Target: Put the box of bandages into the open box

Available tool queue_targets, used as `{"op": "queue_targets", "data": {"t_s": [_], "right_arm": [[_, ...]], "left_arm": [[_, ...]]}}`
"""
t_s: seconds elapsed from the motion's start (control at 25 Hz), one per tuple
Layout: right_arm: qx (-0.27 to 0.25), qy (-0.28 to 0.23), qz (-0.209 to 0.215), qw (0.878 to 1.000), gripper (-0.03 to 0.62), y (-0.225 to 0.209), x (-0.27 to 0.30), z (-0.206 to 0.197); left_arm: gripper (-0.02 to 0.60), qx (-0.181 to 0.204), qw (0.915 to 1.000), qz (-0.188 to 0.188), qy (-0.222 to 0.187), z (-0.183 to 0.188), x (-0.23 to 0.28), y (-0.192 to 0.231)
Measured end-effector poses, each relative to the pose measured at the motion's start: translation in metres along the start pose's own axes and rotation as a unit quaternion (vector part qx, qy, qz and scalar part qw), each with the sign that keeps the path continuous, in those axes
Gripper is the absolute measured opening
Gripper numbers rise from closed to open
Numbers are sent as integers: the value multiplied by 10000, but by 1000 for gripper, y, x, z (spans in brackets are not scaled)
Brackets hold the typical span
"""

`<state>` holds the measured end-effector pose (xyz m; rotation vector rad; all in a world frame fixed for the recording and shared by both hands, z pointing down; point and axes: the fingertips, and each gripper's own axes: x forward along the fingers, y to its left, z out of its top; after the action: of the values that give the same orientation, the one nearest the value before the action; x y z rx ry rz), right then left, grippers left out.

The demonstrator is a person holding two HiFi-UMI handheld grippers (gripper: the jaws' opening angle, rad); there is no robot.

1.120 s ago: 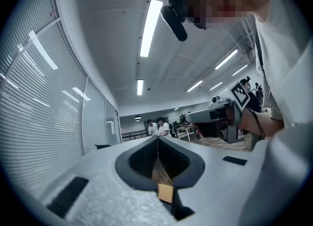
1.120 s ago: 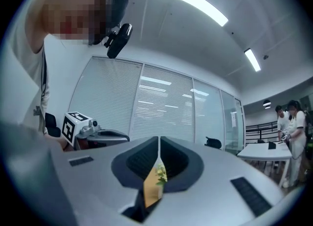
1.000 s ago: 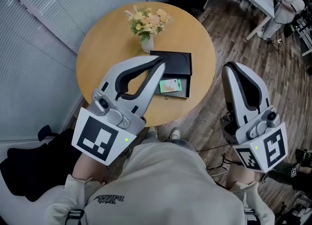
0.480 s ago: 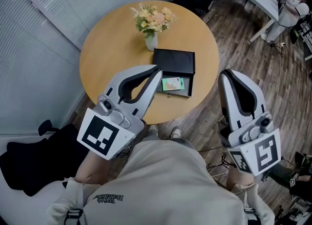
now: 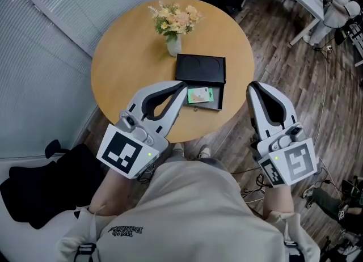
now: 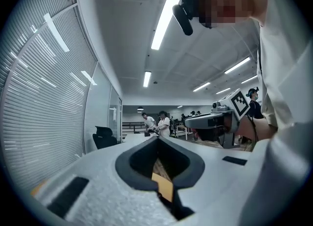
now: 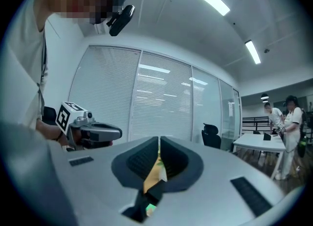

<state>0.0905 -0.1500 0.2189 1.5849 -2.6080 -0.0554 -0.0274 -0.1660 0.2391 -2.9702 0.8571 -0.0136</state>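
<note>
On my one round table (image 5: 122, 56) I count, from left to right: my left gripper (image 5: 183, 84) with its jaws pressed fully together on nothing, tip above the table's near edge; one vase of flowers (image 5: 173, 43) at the far side; one black open box (image 5: 200, 68), lid laid back; one green box of bandages (image 5: 200, 94) lying inside its near half; and my right gripper (image 5: 251, 85), off the table's right edge, jaws likewise closed and empty.

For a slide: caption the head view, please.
Bandage box lies in the open box on the round table; left claw and right claw shut.
</note>
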Motion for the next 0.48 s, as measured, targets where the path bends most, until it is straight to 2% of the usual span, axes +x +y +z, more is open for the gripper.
{"op": "queue_targets", "data": {"t_s": [0.2, 0.4, 0.48], "right_arm": [[-40, 68, -35, 10000, 35, -2, -1, -4], [-71, 116, -39, 9999, 35, -3, -2, -5], [-70, 130, -29, 9999, 35, -3, -1, -6]], "left_arm": [[21, -36, 9999, 15, 124, -7, 2, 3], [21, 150, 9998, 4, 157, -13, 3, 4], [21, 37, 9998, 5, 193, -13, 3, 3]]}}
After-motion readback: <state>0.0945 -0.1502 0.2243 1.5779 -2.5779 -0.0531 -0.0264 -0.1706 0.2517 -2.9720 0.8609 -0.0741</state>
